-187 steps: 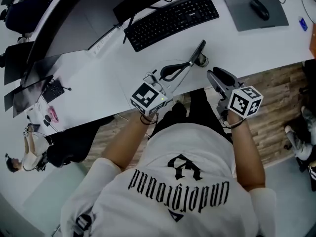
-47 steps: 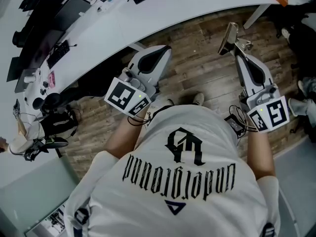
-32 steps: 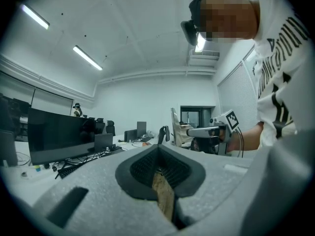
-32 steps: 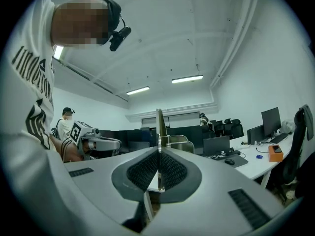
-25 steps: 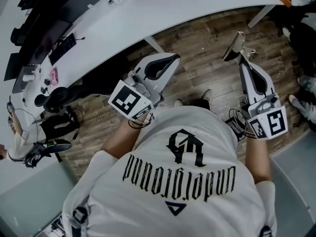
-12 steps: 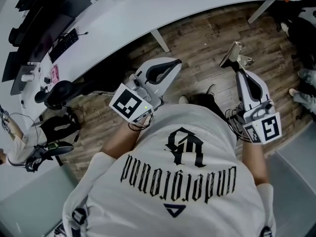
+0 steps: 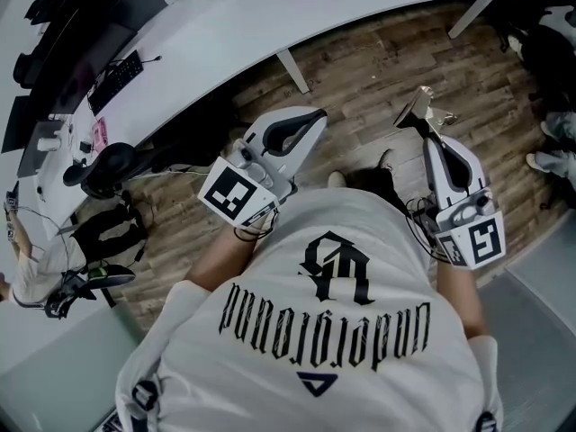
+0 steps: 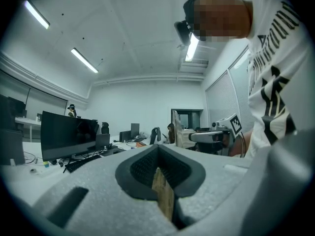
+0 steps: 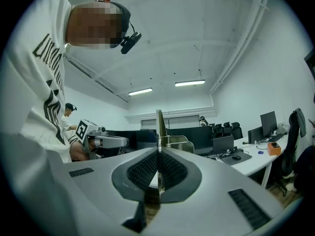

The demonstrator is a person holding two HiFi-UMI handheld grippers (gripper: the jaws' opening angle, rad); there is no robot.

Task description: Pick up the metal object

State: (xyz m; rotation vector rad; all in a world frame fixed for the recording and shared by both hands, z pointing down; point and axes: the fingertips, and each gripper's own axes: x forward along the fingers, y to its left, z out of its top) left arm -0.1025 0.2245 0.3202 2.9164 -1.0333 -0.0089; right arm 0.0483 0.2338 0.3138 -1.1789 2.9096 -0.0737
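Right tongs pinch metal bracket by its flat blade, likely stiff, light, slippery; left tongs closed, empty.

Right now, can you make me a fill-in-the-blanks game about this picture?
1. The metal object is pinched by the ___ gripper.
2. The left gripper is shut and holds ___.
3. The person's shirt is ___.
Missing words: right, nothing, white.
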